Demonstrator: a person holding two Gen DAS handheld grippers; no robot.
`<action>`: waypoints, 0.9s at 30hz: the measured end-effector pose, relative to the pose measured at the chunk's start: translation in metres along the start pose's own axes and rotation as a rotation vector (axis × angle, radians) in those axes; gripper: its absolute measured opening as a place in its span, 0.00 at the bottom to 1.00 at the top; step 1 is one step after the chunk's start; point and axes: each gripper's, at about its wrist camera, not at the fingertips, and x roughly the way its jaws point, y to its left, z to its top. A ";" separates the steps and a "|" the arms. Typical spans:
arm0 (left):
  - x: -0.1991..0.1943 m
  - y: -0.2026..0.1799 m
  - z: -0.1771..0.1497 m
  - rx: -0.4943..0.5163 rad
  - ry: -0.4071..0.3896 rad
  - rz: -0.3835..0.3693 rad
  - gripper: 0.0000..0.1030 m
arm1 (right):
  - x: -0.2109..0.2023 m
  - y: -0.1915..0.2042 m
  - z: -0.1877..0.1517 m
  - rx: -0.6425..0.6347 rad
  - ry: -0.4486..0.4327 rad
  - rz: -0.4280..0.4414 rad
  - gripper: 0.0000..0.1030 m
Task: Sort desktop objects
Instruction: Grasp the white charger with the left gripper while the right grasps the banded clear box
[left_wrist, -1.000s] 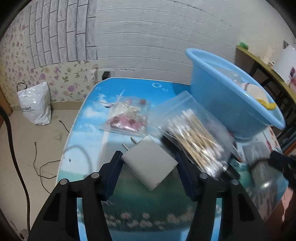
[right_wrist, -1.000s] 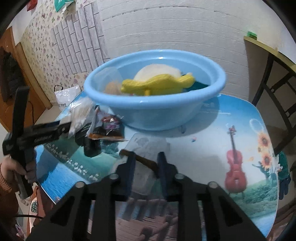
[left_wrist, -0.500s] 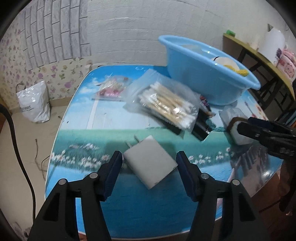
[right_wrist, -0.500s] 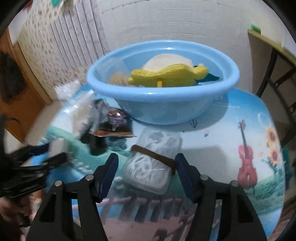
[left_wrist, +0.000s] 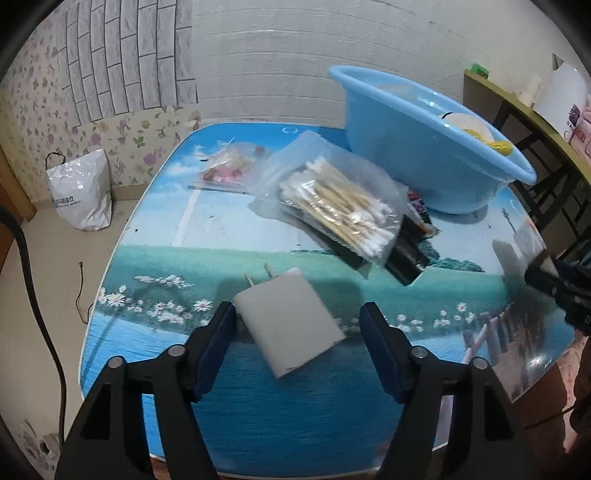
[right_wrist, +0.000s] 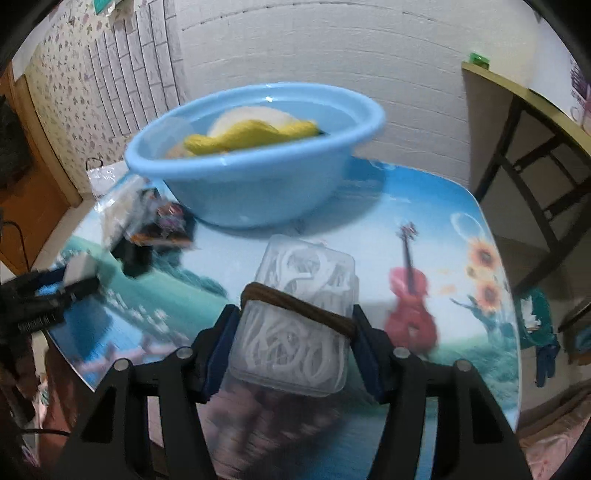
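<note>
Left gripper (left_wrist: 298, 325) straddles the white plug adapter (left_wrist: 290, 325), which lies flat near the table's (left_wrist: 207, 236) front edge; its jaws are closing, with a gap visible beside the right pad. Right gripper (right_wrist: 293, 341) is closing on the clear plastic box (right_wrist: 295, 332), both pads against its sides, presumably for transfer to the blue basin (right_wrist: 258, 192) at the rear.
</note>
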 end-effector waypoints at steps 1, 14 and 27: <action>-0.001 -0.001 -0.001 0.001 -0.008 -0.013 0.52 | 0.002 -0.002 -0.003 0.000 0.011 0.004 0.58; 0.002 -0.022 0.001 0.064 0.016 0.016 0.70 | 0.015 0.004 -0.013 -0.048 0.004 -0.048 0.76; -0.009 -0.018 -0.006 0.088 -0.080 -0.026 0.36 | 0.006 -0.022 -0.010 0.046 -0.046 0.008 0.53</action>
